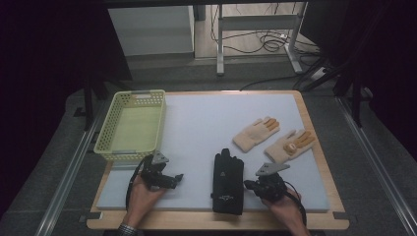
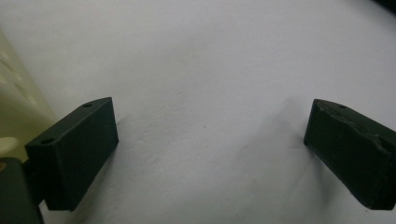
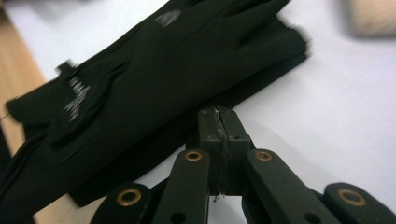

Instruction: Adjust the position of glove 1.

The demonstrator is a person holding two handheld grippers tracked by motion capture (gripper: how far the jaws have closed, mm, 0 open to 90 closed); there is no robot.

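Your right gripper (image 3: 219,135) has its jaws pressed flat together with nothing between them, its tip just beside the long edge of the black gloves (image 1: 227,181) — a stacked pair lying on the white foam mat (image 1: 196,123) near the front of the table, between your two hands. Your left gripper (image 2: 210,154) sits with its jaws spread wide over bare mat, holding nothing, close to the yellow basket (image 1: 111,147).

Expect the black gloves to be light, limp and a little slick — thin fabric that will droop and fold the moment you lift it, and the upper glove may slide off the lower one. You would do best to spread the right jaws first, then pinch through both layers at the near cuff or along the side edge, where the stack looks thickest. A shallow bite on one layer risks leaving the other behind.

The two tan gloves (image 1: 275,137) lie well apart, farther back on the right
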